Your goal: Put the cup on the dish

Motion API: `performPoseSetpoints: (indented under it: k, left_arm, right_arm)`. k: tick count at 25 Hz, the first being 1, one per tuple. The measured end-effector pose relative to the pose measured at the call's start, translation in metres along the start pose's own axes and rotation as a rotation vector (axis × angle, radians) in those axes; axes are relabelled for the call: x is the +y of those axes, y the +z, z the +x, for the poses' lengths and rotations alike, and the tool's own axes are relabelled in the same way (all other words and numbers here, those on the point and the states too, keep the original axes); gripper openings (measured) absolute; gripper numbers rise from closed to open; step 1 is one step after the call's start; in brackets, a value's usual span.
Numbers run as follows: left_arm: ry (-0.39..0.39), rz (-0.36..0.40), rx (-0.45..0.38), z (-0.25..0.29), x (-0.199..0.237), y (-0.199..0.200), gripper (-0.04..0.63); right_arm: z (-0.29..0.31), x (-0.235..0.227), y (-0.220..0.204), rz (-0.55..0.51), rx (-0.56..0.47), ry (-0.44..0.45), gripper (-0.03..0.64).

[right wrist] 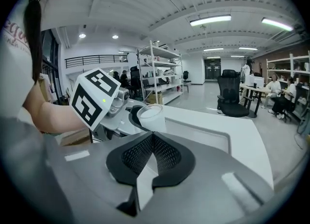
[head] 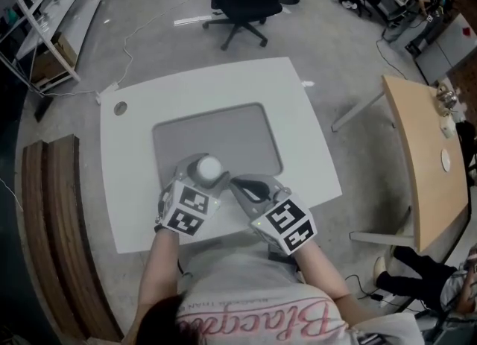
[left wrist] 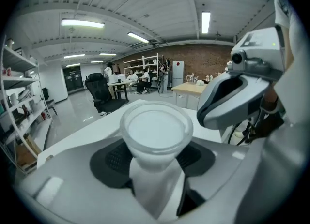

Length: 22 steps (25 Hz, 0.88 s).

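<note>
A white table (head: 134,209) stands on the grey concrete floor of an open workshop, with a grey mat (head: 223,138) laid across its middle. At the bottom of the head view, the person's bare forearms reach over the table's near edge. The left gripper (left wrist: 154,162) has its jaws spread wide and pinching a white cup (left wrist: 156,131) by its lower body, with the rim towards that gripper's camera. The cup sits over the mat's near edge, at lower centre of the head view. Just to its right, the right gripper (right wrist: 152,157) has its black pads pressed together on nothing. Beyond the table, at top centre, stands a black office chair (head: 240,1), with white shelving (head: 45,8) at upper left.
</note>
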<state>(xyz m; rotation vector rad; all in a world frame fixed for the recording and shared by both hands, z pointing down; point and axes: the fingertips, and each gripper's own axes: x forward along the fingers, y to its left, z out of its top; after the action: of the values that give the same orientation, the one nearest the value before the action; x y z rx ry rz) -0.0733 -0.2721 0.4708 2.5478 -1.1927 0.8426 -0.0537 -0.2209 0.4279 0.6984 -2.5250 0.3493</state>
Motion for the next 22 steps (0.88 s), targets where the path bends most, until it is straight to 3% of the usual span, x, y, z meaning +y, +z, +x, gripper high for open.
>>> performPoseSetpoints:
  k: [3,7,22]
  left_arm:
    - [0.02,0.047,-0.009,0.025,0.01,-0.008,0.255]
    - [0.008,0.012,-0.036,0.045,0.021,-0.017,0.255]
    - [-0.023,-0.043,0.109,0.087,0.028,-0.064,0.255]
  right_arm:
    - [0.008,-0.013,0.0,0.008,0.019,0.003,0.002]
    - [0.019,-0.024,0.001,0.017,0.041,0.008,0.002]
    - [0.035,-0.045,-0.005,0.053,0.097,0.053,0.002]
